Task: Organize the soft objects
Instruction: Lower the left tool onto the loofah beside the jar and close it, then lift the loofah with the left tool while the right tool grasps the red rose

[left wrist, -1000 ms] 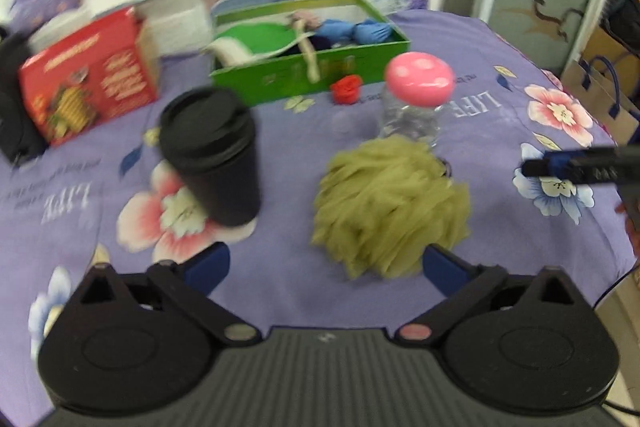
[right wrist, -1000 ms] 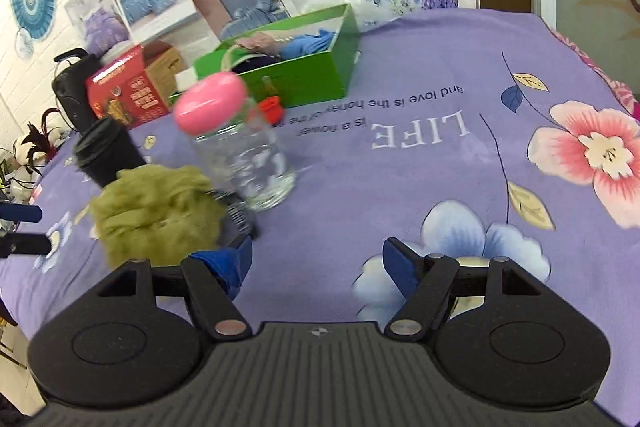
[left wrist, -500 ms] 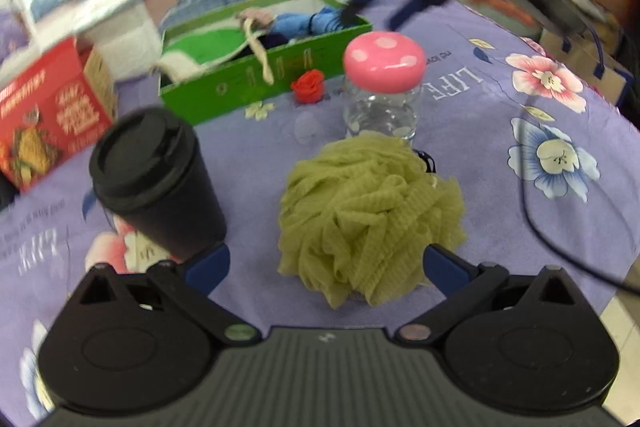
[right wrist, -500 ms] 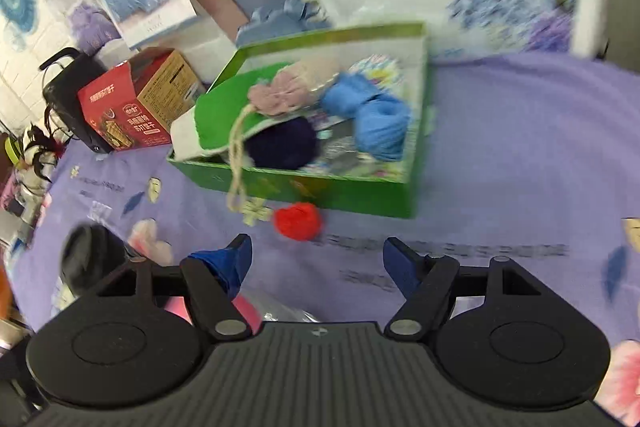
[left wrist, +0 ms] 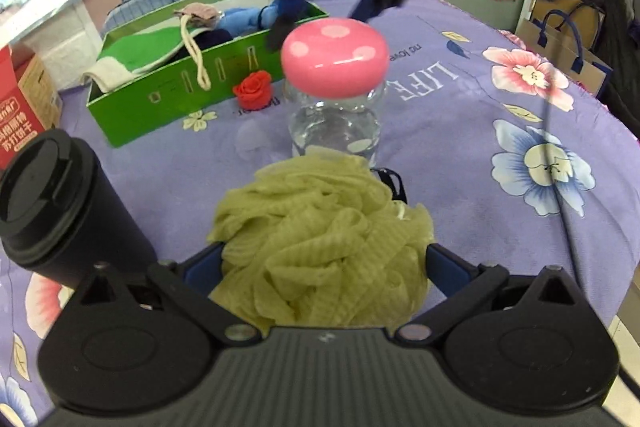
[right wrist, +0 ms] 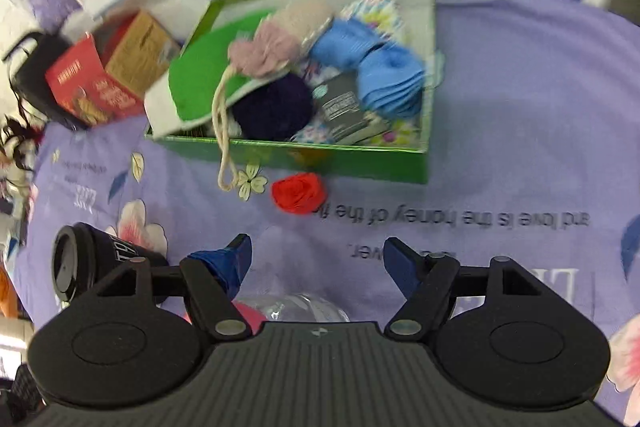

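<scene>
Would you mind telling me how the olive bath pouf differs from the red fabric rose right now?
The olive bath pouf is large, ruffled mesh; the red fabric rose is small and tightly rolled. The pouf sits between the left gripper's blue fingers; the rose lies free beside the green box. Both are soft and outside the box.

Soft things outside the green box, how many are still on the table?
2: the olive mesh bath pouf between the left tool's fingers, and the red fabric rose lying just in front of the green box. Others may be hidden.
</scene>
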The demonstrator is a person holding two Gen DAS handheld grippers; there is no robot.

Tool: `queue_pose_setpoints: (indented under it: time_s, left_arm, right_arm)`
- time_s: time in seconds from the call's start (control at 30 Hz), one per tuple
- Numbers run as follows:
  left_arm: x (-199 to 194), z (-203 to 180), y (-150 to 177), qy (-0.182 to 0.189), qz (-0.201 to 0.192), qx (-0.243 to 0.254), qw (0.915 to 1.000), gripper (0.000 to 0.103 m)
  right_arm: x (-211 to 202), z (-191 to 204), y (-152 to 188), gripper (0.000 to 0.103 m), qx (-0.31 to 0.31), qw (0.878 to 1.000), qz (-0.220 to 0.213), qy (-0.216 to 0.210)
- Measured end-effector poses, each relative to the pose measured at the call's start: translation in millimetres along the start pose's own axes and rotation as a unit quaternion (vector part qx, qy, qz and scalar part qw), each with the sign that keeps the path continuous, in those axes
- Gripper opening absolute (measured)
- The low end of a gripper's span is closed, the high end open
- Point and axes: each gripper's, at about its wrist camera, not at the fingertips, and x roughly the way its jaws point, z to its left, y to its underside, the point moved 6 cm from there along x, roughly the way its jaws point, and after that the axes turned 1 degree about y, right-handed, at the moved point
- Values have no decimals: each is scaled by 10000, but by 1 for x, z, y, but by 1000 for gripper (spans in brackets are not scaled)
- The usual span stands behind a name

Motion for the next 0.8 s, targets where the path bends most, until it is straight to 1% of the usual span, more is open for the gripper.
queue_pose_setpoints:
  time_s: [0.07, 0.13, 0.3, 0.43, 0.5, 0.57, 0.63, 0.67, 0.7, 0.73, 0.77, 0.8]
  left_arm:
    - [0, 3, 3, 10, -2, -49, 10000, 103]
    - [1, 6, 5, 27, 15, -120, 9999, 103]
    - [3, 11, 8, 97, 12, -189, 9998, 103]
    - [6, 14, 7, 161, -45, -239, 9996, 103]
    - [8, 15, 6, 179, -64, -256, 9995, 103]
    - [11, 15, 6, 202, -43, -257, 9995, 102]
    - [11, 16, 6, 240, -54, -288, 9993, 90]
    - [9, 18, 7, 306, -71, -299, 9991, 82]
    - [6, 19, 7, 369, -86, -323, 9988, 75]
    - [3, 21, 7, 422, -111, -365, 9984, 70]
    - [0, 23, 6, 457, -127, -419, 9980, 67]
    - [-4, 25, 6, 484, -164, -495, 9975, 64]
  right_arm:
    - [14, 11, -9, 59, -90, 9998, 192, 34]
    - [29, 23, -16, 59, -177, 9987, 471, 76]
    - [56, 46, -28, 59, -466, 9946, 884, 279]
    - [77, 48, -33, 60, -610, 9890, 1238, 524]
    - [84, 47, -34, 60, -698, 9868, 1302, 669]
    - [91, 48, -33, 60, -817, 9845, 1370, 727]
    - [96, 48, -32, 54, -1005, 9824, 1309, 876]
    - [96, 48, -32, 52, -1048, 9826, 1320, 786]
    - [95, 49, -31, 46, -1130, 9827, 1292, 703]
    - [94, 50, -29, 32, -1267, 9814, 1258, 706]
    - [92, 49, -27, 23, -1429, 9791, 1253, 728]
    - [91, 47, -24, 20, -1479, 9782, 1246, 762]
